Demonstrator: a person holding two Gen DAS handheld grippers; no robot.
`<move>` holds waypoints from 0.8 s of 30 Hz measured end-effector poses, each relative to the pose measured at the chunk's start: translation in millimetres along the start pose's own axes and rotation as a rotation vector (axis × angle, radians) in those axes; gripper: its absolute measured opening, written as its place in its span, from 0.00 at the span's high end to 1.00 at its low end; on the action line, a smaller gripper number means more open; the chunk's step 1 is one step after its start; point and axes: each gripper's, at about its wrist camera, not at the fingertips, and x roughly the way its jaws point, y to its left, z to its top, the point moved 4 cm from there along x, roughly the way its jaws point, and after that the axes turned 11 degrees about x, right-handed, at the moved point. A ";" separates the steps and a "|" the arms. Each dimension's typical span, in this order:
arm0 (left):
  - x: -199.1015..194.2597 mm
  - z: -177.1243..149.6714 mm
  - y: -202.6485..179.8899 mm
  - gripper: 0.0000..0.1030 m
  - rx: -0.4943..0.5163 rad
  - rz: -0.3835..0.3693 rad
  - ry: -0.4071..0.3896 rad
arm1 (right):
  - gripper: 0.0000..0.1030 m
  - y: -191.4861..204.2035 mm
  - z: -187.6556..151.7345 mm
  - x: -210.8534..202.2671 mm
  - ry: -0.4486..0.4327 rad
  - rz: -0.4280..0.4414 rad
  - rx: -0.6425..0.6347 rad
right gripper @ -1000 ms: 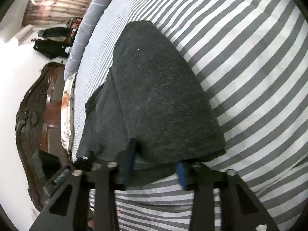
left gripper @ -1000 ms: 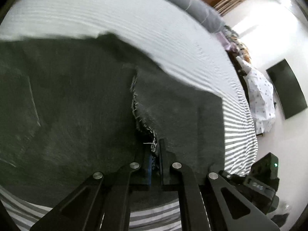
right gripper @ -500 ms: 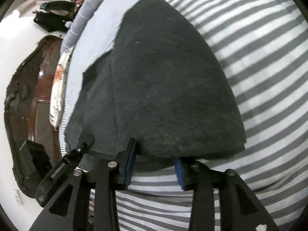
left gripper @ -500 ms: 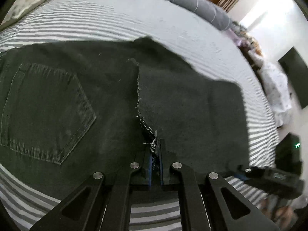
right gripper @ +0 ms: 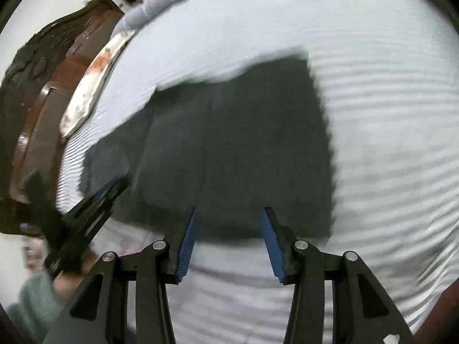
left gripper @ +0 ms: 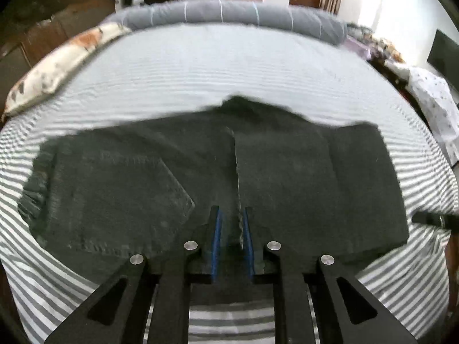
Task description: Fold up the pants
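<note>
Pants (left gripper: 178, 189) folded flat on the striped bed (left gripper: 229, 66).
Our left tool (left gripper: 231, 223) hangs over the frayed hem, pads slightly parted and gripping nothing; our right tool (right gripper: 228, 223) sits spread wide at the near edge, pillow (left gripper: 60, 66) well beyond.

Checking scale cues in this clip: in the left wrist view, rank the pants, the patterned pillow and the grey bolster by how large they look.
1. pants, largest by far.
2. grey bolster.
3. patterned pillow.
The last two look close, and both lie farther from the camera, so that ranking is unsure.
</note>
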 end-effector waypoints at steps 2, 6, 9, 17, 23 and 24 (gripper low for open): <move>-1.4 4.4 -4.4 0.84 0.017 -0.008 -0.037 | 0.57 3.6 28.2 1.0 -0.067 -0.058 -0.031; 8.0 10.5 -15.4 0.84 0.071 -0.067 -0.038 | 0.58 6.9 75.9 15.5 -0.130 -0.142 -0.082; 17.5 2.1 -17.2 0.84 0.087 -0.095 -0.012 | 0.58 10.2 101.2 33.0 -0.130 -0.180 -0.082; 56.2 -5.7 -26.6 0.84 0.140 -0.098 0.075 | 0.59 -4.7 122.2 88.4 -0.053 -0.264 -0.101; 57.4 -6.7 -26.1 0.84 0.128 -0.111 0.072 | 0.58 -0.7 117.5 86.1 -0.051 -0.275 -0.120; 58.4 -6.8 -24.3 0.84 0.124 -0.114 0.072 | 0.57 -0.7 117.5 86.1 -0.051 -0.275 -0.120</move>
